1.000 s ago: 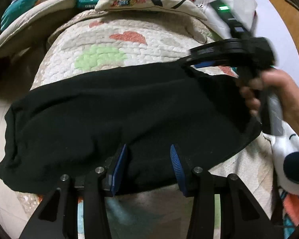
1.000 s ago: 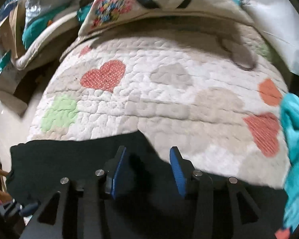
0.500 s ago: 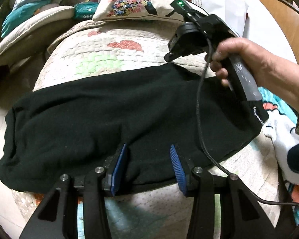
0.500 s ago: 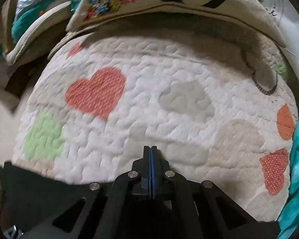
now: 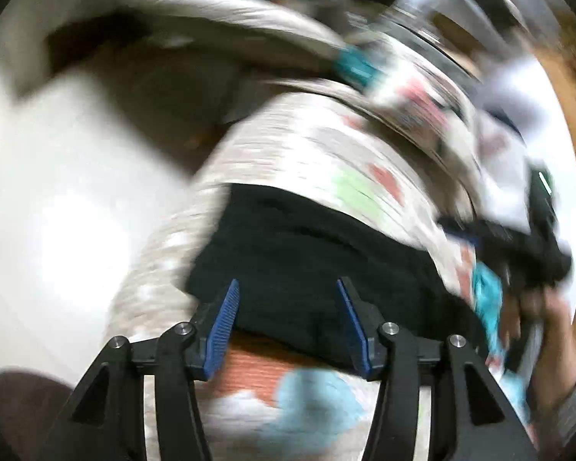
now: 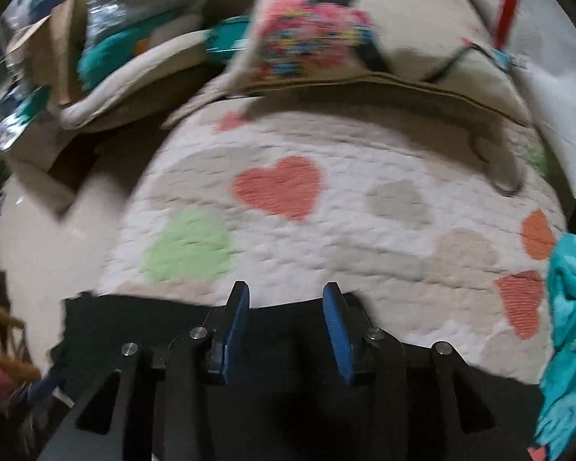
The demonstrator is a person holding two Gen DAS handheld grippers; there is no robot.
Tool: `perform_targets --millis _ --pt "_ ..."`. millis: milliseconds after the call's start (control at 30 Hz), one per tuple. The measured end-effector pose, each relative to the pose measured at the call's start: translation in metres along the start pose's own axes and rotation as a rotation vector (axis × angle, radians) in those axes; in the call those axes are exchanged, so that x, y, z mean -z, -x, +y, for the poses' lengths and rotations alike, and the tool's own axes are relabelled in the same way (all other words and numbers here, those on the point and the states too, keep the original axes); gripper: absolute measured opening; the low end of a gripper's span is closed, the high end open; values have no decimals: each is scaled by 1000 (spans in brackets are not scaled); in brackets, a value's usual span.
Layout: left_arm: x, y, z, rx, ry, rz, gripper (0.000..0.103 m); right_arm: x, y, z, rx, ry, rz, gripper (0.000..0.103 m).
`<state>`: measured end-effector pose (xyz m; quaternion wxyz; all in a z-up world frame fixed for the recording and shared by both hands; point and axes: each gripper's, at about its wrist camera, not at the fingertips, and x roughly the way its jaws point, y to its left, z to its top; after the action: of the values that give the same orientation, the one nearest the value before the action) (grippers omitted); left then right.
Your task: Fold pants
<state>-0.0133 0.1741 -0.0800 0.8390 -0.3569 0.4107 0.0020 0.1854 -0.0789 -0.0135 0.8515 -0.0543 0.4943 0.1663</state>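
Note:
The black pants (image 5: 311, 261) lie folded across a cream quilt with coloured hearts (image 6: 326, 230). In the blurred left wrist view my left gripper (image 5: 288, 299) is open and empty, its blue pads over the near edge of the pants. My right gripper (image 6: 284, 303) is open and empty at the far edge of the pants (image 6: 134, 322), which fill the bottom of the right wrist view. The right gripper also shows in the left wrist view (image 5: 518, 242), held by a hand beyond the pants on the right.
A flowered pillow (image 6: 345, 38) lies at the far end of the quilt. Turquoise cloth (image 6: 568, 326) lies at the right. Piled bedding and boxes (image 6: 96, 57) stand at the far left. Pale floor (image 5: 57, 211) lies left of the quilt.
My right gripper, shut half a second ago, has opened. My left gripper has swung sharply left, so its view is blurred and the pants' left end now lies under it.

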Motion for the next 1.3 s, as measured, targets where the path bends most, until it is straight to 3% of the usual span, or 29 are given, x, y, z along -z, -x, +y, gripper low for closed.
perform_targets --millis 133,300,400,533,633,833,900,933,967,1033,1300 --pt "0 -4 33 60 148 39 51 5 -4 58 -96 67 39 44" --pt "10 -13 34 144 145 49 53 9 -23 135 -153 206 114 46" --pt "11 -24 41 168 180 70 55 12 -37 167 -154 271 148 57" --pt "8 -39 55 230 241 100 56 13 -60 205 -115 345 194 62" --pt "2 -40 54 278 231 82 62 12 -76 226 -60 406 228 66" --pt "2 -47 52 294 196 108 58 25 -110 266 103 547 315 70" --pt "0 -51 54 299 188 130 25 30 -115 271 161 580 323 58" --pt "0 -54 55 312 191 151 20 31 -116 270 203 585 321 41" --pt "0 -55 57 323 202 161 19 32 -116 271 210 583 322 31" --pt "-1 -52 55 327 186 158 16 29 -110 266 183 550 325 22" --pt "-5 -22 15 346 74 123 16 18 -63 237 102 449 231 18"
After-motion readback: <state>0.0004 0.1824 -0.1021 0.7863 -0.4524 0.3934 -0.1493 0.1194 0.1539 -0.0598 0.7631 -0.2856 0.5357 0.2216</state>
